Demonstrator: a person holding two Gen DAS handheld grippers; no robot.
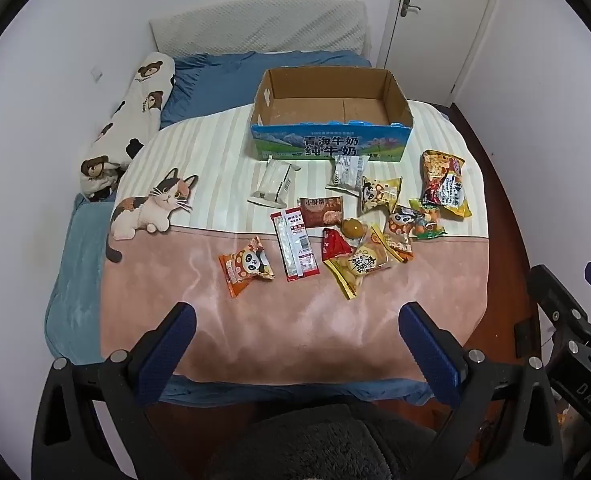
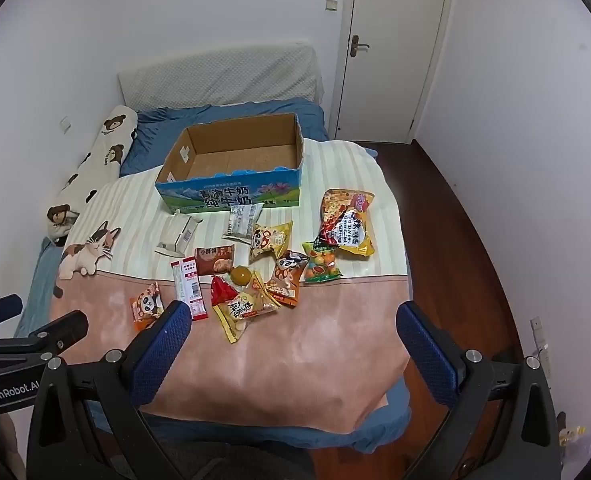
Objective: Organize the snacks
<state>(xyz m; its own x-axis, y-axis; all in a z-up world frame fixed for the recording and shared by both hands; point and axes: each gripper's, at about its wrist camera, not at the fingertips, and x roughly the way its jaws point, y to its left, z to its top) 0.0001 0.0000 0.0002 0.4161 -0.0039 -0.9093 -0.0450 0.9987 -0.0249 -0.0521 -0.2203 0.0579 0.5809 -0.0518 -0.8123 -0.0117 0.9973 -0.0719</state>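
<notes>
An open, empty cardboard milk box (image 1: pixel 329 142) (image 2: pixel 231 196) stands on the bed blanket. In front of it lie several snack packets: an orange panda packet (image 1: pixel 247 266) (image 2: pixel 147 306), a red-and-white stick pack (image 1: pixel 295 246) (image 2: pixel 189 288), a yellow chip bag (image 1: pixel 357 266) (image 2: pixel 243 312), a big red-yellow bag (image 1: pixel 443 182) (image 2: pixel 347 220) and a white packet (image 1: pixel 273 182) (image 2: pixel 179 236). My left gripper (image 1: pixel 295 320) is open and empty, above the blanket's near edge. My right gripper (image 2: pixel 293 320) is open and empty, to the right of the left one.
A pink and striped cat blanket (image 1: pixel 295 332) covers the blue bed. A bear-print pillow (image 1: pixel 131 120) lies along the left wall. A white door (image 2: pixel 391 48) is at the back right. Dark wood floor (image 2: pixel 455 216) runs along the bed's right side.
</notes>
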